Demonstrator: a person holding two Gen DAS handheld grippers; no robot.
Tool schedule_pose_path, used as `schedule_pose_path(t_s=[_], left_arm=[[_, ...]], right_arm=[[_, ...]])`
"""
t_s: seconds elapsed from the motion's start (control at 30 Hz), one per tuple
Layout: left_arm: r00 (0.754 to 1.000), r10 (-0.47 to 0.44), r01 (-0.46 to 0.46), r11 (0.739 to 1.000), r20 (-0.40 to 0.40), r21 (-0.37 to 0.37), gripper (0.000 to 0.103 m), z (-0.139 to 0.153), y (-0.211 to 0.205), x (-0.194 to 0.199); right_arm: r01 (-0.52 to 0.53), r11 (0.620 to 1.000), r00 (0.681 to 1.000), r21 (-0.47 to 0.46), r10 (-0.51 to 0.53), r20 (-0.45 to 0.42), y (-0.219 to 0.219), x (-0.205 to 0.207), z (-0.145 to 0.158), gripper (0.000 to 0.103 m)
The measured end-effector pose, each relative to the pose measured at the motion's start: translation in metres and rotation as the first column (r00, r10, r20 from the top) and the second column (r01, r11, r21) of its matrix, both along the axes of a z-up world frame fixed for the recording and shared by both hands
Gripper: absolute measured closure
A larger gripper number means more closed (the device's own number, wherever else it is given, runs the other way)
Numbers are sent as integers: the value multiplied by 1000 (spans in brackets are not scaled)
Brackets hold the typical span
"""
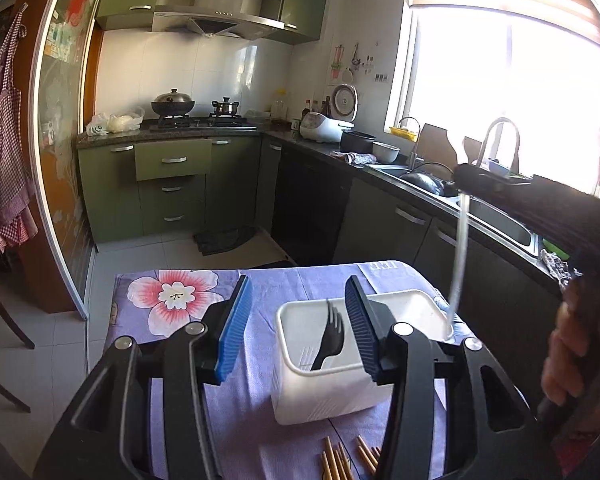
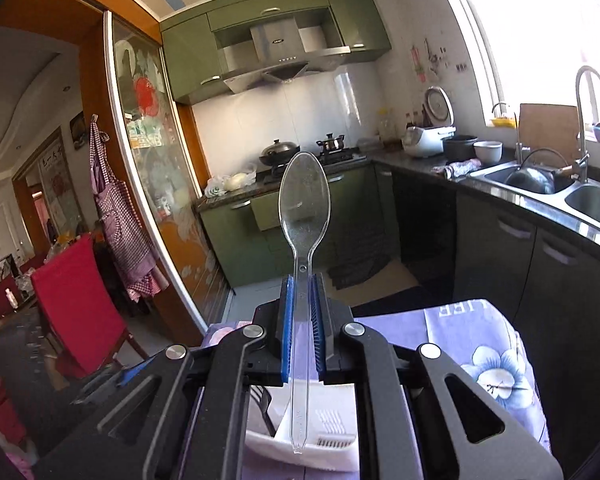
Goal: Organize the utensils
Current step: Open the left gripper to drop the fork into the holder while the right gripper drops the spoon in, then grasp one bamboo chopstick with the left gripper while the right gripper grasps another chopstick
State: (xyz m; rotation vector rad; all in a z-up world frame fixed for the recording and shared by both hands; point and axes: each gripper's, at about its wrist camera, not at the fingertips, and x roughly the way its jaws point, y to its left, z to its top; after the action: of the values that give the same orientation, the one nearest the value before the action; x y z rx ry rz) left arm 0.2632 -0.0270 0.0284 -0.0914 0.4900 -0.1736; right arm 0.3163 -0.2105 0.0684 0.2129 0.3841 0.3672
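A white utensil holder point(image 1: 320, 400) stands on the purple flowered tablecloth point(image 1: 244, 420). A black plastic fork point(image 1: 332, 336) leans upright inside it. My left gripper point(image 1: 298, 326) hangs open just in front of and above the holder, with nothing between its blue pads point(image 1: 234, 328). My right gripper point(image 2: 302, 308) is shut on the handle of a clear plastic spoon point(image 2: 305, 200), bowl end up. The handle tip hangs over the holder point(image 2: 328, 458). In the left wrist view the spoon point(image 1: 458, 248) reaches down to the holder's right rim, under the right gripper point(image 1: 466, 176).
Several wooden chopsticks point(image 1: 346, 462) lie on the cloth near the front edge. A hand point(image 1: 572, 352) holds the right gripper at the right. Beyond the table are dark cabinets, a sink point(image 2: 540, 180) with a tall tap, and a stove. A red chair point(image 2: 76, 300) stands to the left.
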Motion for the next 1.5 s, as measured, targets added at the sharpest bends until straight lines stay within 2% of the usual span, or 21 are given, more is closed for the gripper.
schedule_pose_path(t_s=[0.13,0.33,0.5,0.57,0.6,0.63,0.83,0.9,0.97,1.0,1.07,1.13,1.2,1.27,1.37,1.5], left_arm=[[1000,-4,4,1000,-28,-18,51,3,16,-29],[997,3,-5,1000,-71,-24,50,-7,33,-57],[991,6,-8,1000,-133,-13,48,-17,36,-60],[988,0,-1,1000,-152,-5,48,-21,35,-61],[987,-2,2,1000,-161,0,47,-23,33,-61],[985,-4,6,1000,-171,8,45,-24,30,-62],[957,-42,52,998,-286,28,43,-40,11,-60],[939,-41,58,998,-342,37,43,-51,4,-57],[906,-47,73,996,-420,47,44,-68,-3,-51],[885,-47,80,996,-463,51,45,-78,-7,-48],[831,-55,98,994,-554,49,60,-102,-15,-40],[777,-53,107,993,-627,48,67,-123,-21,-32],[736,-46,105,993,-675,47,70,-141,-23,-25],[707,-50,106,994,-706,35,71,-152,-26,-21],[691,-29,97,994,-723,52,71,-162,-30,-15],[695,-6,97,992,-719,86,71,-163,-34,-13]], right_arm=[[56,995,997,-79,-52,57,19,17,-17,93],[37,993,999,-112,-36,11,31,20,-60,93],[21,988,999,-154,-25,-28,33,8,-96,92],[8,986,999,-166,-16,-46,34,5,-104,84],[10,986,999,-169,-18,-47,35,2,-106,78],[11,985,999,-173,-19,-45,33,-1,-109,76],[41,991,999,-130,-42,-12,7,-37,-91,76],[48,992,999,-114,-50,-14,-6,-56,-85,75],[49,994,998,-101,-53,-31,-20,-75,-82,72],[49,994,998,-102,-54,-43,-26,-85,-81,70],[43,993,996,-110,-52,-75,-36,-104,-86,70],[47,993,993,-110,-59,-106,-49,-121,-94,70],[49,994,988,-97,-63,-143,-62,-137,-104,70],[46,997,982,-63,-57,-181,-77,-149,-116,70],[49,999,971,-10,-50,-235,-95,-162,-134,70],[61,997,960,44,-46,-277,-110,-170,-149,66]])
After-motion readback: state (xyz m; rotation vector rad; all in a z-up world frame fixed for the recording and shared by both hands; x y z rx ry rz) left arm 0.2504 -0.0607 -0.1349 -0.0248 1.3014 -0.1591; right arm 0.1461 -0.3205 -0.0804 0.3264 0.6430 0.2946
